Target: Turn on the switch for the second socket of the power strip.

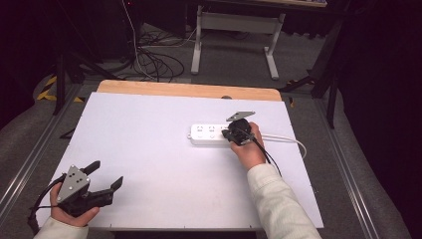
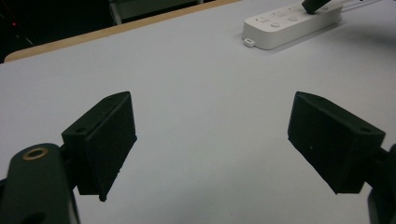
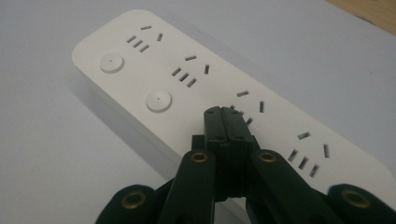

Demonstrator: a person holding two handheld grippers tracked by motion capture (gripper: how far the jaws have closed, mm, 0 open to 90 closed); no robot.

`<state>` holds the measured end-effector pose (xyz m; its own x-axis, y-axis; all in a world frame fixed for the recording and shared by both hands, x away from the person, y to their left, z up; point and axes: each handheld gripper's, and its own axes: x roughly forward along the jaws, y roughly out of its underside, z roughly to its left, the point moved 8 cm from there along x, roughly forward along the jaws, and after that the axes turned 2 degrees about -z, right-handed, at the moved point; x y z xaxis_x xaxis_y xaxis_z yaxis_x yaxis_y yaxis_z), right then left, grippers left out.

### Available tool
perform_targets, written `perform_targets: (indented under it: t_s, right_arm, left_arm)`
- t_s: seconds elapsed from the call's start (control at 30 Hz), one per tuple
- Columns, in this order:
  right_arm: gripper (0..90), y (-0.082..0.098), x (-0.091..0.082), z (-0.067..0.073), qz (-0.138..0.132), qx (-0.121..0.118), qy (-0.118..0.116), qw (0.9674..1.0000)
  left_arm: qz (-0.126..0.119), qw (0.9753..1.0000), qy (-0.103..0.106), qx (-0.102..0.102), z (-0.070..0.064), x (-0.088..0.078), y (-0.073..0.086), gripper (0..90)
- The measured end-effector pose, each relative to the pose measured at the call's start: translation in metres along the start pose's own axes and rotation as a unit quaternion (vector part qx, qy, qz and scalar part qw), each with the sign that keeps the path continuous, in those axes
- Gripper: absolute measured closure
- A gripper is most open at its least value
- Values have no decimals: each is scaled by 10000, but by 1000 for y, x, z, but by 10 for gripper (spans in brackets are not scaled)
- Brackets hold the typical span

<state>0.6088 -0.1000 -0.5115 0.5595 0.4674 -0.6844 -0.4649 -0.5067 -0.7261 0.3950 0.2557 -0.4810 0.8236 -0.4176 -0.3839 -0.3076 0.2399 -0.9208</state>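
High view, strip: white power strip point(image 1: 211, 134) lies flat on the white table point(image 1: 149, 164), right of centre, long side across the table; its white cable point(image 1: 288, 140) runs off toward the right edge.
Strip face: in the right gripper view the strip point(image 3: 154, 74) shows rows of socket slots and two round buttons point(image 3: 158, 100) along the near side.
Right gripper: right gripper point(image 1: 233, 134) sits over the strip's right half, jaws clenched together with nothing between them (right gripper view: tips point(image 3: 227, 122) meet just at the strip's top face, over a socket; contact cannot be told).
Right hand: hand point(image 1: 249, 147) behind the gripper, pale sleeve point(image 1: 278, 199) entering from below.
Left gripper: left gripper point(image 1: 107, 177) near the table's front-left corner, well apart from the strip, jaws spread wide and released, bare table between them point(image 2: 212, 140).
Background: wooden table edge point(image 1: 189, 89) at the far side, cables on the floor point(image 1: 154, 62) beyond.
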Motion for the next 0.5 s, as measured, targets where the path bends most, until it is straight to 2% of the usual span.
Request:
perform_targets:
  t_s: [0.5]
  right_arm:
    - [900, 0, 1, 1, 58, -62, 52, 10000]
  left_arm:
    - [13, 10000, 19, -4, -1, 1, 0, 155]
